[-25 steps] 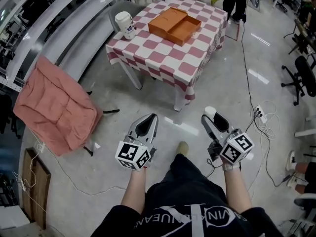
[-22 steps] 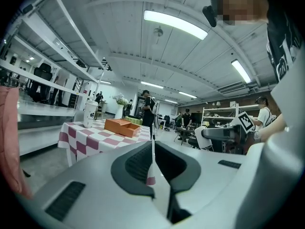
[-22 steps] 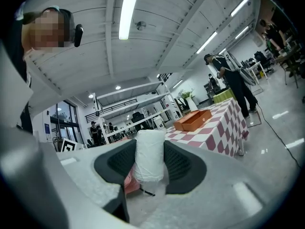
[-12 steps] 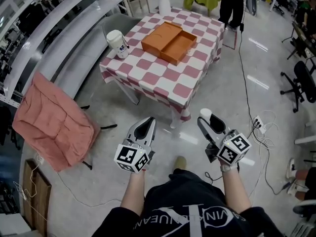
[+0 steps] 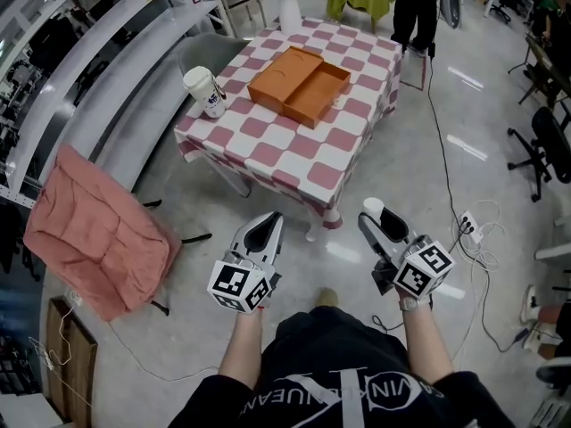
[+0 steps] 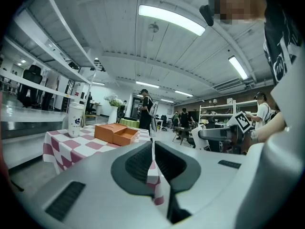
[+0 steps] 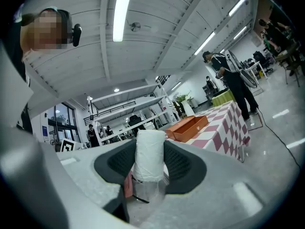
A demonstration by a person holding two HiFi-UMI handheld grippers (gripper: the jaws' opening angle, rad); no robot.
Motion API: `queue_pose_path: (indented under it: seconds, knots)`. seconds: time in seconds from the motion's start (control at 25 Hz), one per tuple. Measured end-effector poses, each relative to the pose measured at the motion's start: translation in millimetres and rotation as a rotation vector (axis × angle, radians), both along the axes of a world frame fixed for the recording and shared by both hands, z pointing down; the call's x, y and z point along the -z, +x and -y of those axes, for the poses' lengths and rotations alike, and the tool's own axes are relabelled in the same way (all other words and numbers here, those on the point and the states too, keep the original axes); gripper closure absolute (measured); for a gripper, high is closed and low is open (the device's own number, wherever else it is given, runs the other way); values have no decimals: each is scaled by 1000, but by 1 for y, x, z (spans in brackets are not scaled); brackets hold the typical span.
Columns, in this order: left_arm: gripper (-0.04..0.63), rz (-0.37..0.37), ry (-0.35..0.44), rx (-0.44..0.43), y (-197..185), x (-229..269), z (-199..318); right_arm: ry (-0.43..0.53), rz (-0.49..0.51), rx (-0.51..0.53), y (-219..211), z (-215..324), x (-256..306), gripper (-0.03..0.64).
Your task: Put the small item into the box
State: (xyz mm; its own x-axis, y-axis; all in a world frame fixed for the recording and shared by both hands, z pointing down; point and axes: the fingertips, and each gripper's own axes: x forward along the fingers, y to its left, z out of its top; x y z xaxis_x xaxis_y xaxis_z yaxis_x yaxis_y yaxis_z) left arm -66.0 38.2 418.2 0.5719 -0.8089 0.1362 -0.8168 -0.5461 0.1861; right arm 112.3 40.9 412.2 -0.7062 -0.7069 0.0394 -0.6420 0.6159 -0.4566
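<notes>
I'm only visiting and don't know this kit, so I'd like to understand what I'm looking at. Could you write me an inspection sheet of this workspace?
Surface: table under a red-and-white checked cloth, ahead of the person.
Job's things: open orange box on the table; small white item held by the right gripper.
Clutter: white cup near the table's left corner; vase at its far edge.
Grippers: left gripper shut, nothing in it; right gripper shut on the small white item.
Cables: power strip and cords on the floor at right.
Surroundings: pink cloth draped over a chair; person standing beyond the table.
</notes>
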Motion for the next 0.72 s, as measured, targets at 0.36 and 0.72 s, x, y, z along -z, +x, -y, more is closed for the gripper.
queue_pose_path:
  seconds: [0.36,0.72]
  knots:
    - [574,-6,-19,32,-11,-5,-6,-29,19,28,-12,0,-8,436]
    - [574,-3,-77,79,-31,-28,-22,-74,33,76,-37,0,-28,436]
